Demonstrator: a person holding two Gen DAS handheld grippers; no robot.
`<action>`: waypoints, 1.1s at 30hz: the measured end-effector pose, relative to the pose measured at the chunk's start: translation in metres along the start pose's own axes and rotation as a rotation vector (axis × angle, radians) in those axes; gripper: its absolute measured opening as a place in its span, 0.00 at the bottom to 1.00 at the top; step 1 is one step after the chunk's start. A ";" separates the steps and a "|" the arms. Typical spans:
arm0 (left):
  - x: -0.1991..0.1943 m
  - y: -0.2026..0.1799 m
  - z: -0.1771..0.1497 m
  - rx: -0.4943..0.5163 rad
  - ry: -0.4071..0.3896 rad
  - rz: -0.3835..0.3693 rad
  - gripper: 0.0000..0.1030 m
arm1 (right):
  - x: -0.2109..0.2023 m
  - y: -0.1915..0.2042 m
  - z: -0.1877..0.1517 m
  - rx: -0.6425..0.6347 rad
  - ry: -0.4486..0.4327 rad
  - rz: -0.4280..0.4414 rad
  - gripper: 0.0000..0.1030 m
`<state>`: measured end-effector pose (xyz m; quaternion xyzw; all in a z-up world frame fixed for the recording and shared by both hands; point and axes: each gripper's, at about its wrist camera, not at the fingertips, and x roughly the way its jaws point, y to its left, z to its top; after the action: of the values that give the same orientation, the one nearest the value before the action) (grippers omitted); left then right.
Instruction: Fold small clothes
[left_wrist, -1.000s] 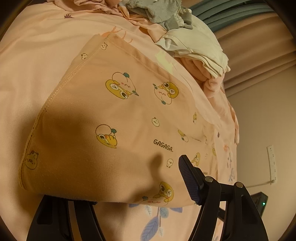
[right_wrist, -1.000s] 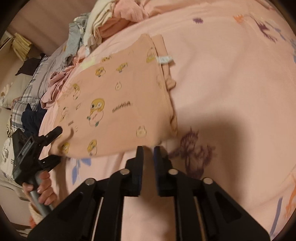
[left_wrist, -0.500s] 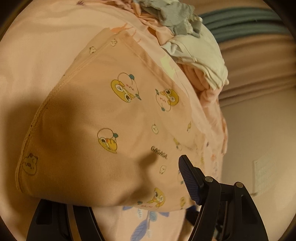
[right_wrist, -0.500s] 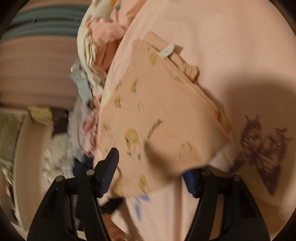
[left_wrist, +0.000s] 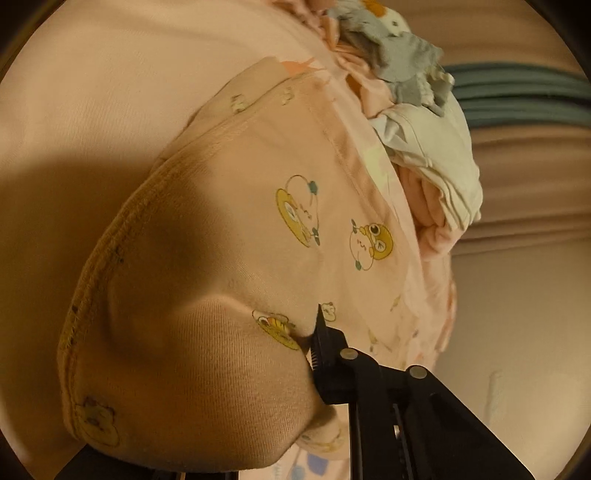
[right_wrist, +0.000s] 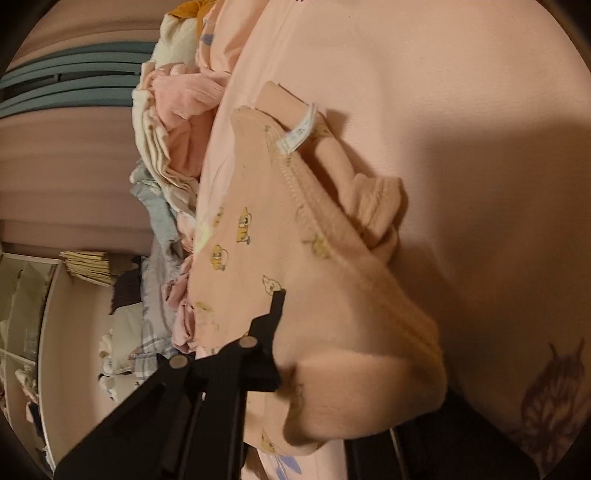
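A small peach garment (left_wrist: 258, 221) with cartoon prints lies on the pink bedsheet (left_wrist: 110, 74). Its near edge is bunched up between the jaws of my left gripper (left_wrist: 299, 350), which are closing on the cloth. Only one finger (left_wrist: 328, 369) shows; the fabric covers the other. In the right wrist view the same garment (right_wrist: 258, 229), with a white label (right_wrist: 299, 129) at its far end, bulges over my right gripper (right_wrist: 299, 354). Its jaws are closing too, pinching a fold against the one visible finger (right_wrist: 262, 354).
A heap of loose clothes (left_wrist: 424, 147) lies just beyond the garment, also seen in the right wrist view (right_wrist: 173, 110). The bedsheet (right_wrist: 443, 110) carries a purple butterfly print (right_wrist: 550, 398). Past the bed's edge are a wall (left_wrist: 517, 332) and shelving (right_wrist: 55, 314).
Both grippers went from open around the garment's near edge to closed on it, and the cloth now bunches at each. The right gripper has rolled and sunk toward the garment.
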<state>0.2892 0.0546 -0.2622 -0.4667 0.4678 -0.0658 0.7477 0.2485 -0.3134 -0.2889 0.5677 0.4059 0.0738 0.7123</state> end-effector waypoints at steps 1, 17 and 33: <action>-0.003 -0.004 -0.002 0.022 -0.013 0.021 0.12 | -0.002 0.002 0.001 0.003 0.014 0.004 0.07; -0.100 0.011 -0.097 0.206 0.057 0.053 0.07 | -0.117 0.019 -0.072 -0.290 0.121 -0.048 0.06; -0.162 0.082 -0.125 0.161 -0.008 0.185 0.07 | -0.168 -0.037 -0.093 -0.374 0.063 -0.385 0.08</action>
<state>0.0768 0.1072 -0.2373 -0.3604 0.4990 -0.0322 0.7874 0.0629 -0.3517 -0.2407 0.3360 0.5078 0.0282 0.7927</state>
